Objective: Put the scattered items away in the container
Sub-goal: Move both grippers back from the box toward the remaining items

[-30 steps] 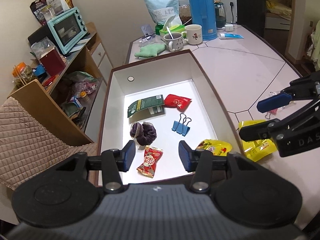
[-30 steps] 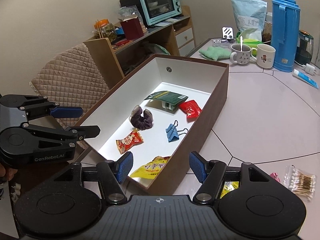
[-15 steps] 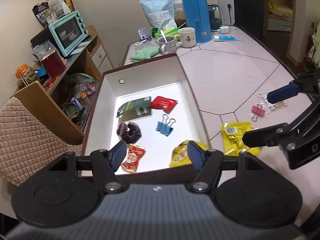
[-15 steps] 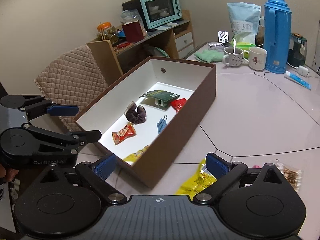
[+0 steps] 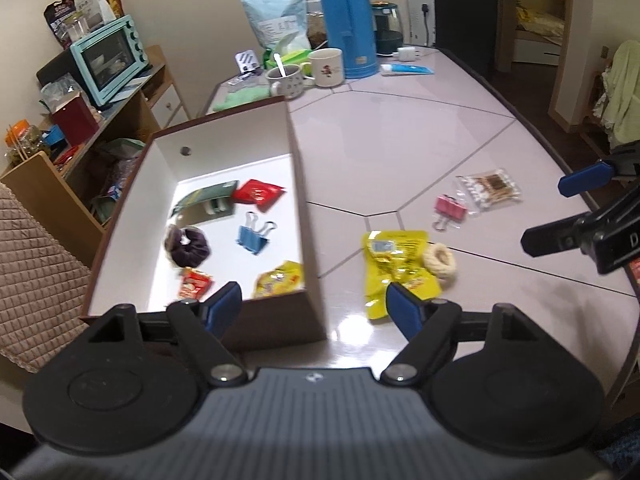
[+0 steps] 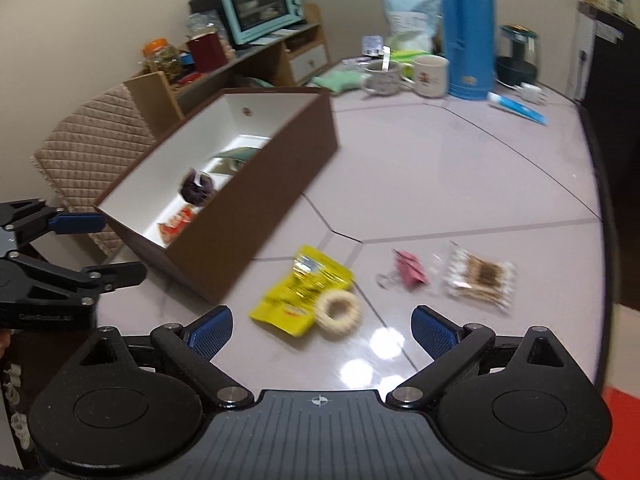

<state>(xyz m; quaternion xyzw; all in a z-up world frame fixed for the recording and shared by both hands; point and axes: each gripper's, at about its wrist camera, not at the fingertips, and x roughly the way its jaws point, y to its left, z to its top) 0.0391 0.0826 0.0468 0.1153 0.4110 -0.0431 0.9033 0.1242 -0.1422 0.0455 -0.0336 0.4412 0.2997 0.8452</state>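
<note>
Pale tiled tabletop (image 5: 400,128) in a kitchen corner, with thermos, mugs and toaster oven at the far end. Brown box with white lining (image 5: 298,184) at the table's left side, already holding a green packet, red sachet (image 5: 258,193), blue binder clip (image 5: 253,233), dark scrunchie (image 5: 187,245), small red snack and yellow snack.

Still outside, on the tabletop right of the box: yellow snack bag (image 6: 301,290), cream ring (image 6: 338,312) lying partly on the bag's lower corner, pink binder clip (image 6: 408,271), and cotton-swab packet (image 6: 478,276) just beside the clip.

Left gripper (image 5: 314,308) wide open and empty, poised above the box's near right corner. Right gripper (image 6: 322,330) likewise wide open and empty, aimed at the bag and ring, apart from both.

Step in hand, by judgement: between placements, selecting the next loose item; task roughly half to two-thirds complete.

Next move, by judgement: descent of the right gripper over the ring or bag, closure on one item alone, since the overlap invites dragging both, then lift over the brown wall before release.
</note>
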